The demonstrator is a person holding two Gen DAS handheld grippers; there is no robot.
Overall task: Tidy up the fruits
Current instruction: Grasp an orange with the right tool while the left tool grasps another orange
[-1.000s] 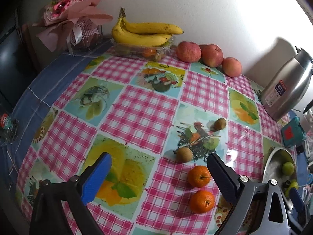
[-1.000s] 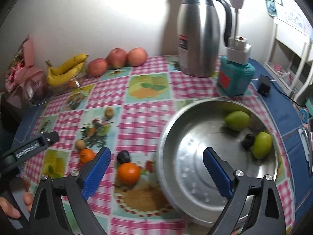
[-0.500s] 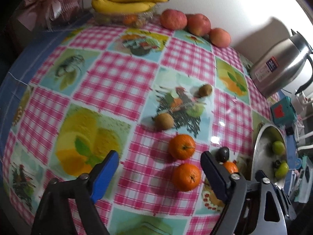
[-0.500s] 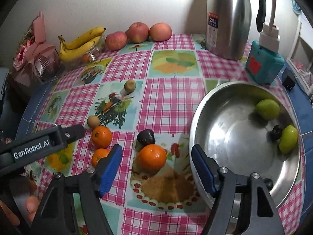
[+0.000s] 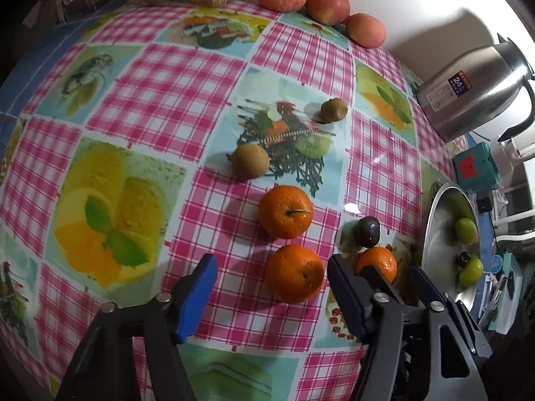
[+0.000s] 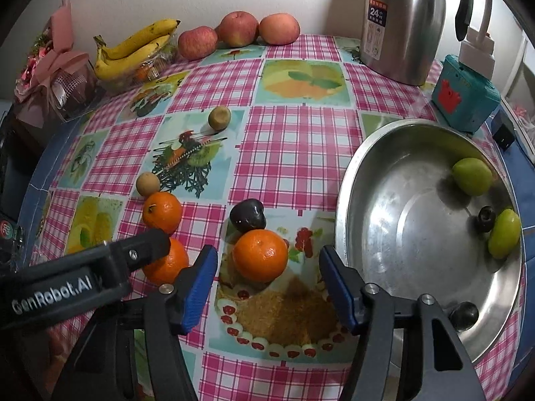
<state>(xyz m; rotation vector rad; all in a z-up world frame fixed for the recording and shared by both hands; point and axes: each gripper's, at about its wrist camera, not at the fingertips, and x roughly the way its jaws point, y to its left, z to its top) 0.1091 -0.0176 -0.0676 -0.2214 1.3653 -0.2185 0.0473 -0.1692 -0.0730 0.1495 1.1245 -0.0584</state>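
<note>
My left gripper (image 5: 271, 287): pointed steeply down at the checked tablecloth (image 5: 160, 93), jaws apart and closing, blue pads on either side of the near orange (image 5: 295, 278) and touching neither side of it
Near orange: on the cloth, in the gap between my left pads, closer to the right-hand pad than the other; in the right wrist view it is partly hidden under my left gripper's black finger (image 6: 100, 264)
Second orange (image 5: 286, 211): just beyond the near one, outside my left jaws, beside a brown kiwi (image 5: 250, 161)
My right gripper (image 6: 264, 277): also tilted down, jaws apart and closing, pads flanking the third orange (image 6: 260, 255) with clear cloth showing on both sides, so no grip
Third orange: on the cloth, roughly centred between my right pads, touching a dark plum (image 6: 248, 215) that sits just behind it and beyond my fingertips
Steel bowl (image 6: 364, 153): just right of my right-hand pad, holding two green fruits (image 6: 472, 176) and a small dark one (image 6: 485, 218) along its far side; another dark fruit (image 6: 463, 314) lies near its front rim
Farther kiwi (image 6: 219, 117): alone, well up the cloth
Back edge: three apples (image 6: 238, 28) in a row by the wall, bananas (image 6: 133, 50) on a clear tray, a steel flask (image 6: 401, 23) upright, a teal box (image 6: 463, 98) beside the bowl
</note>
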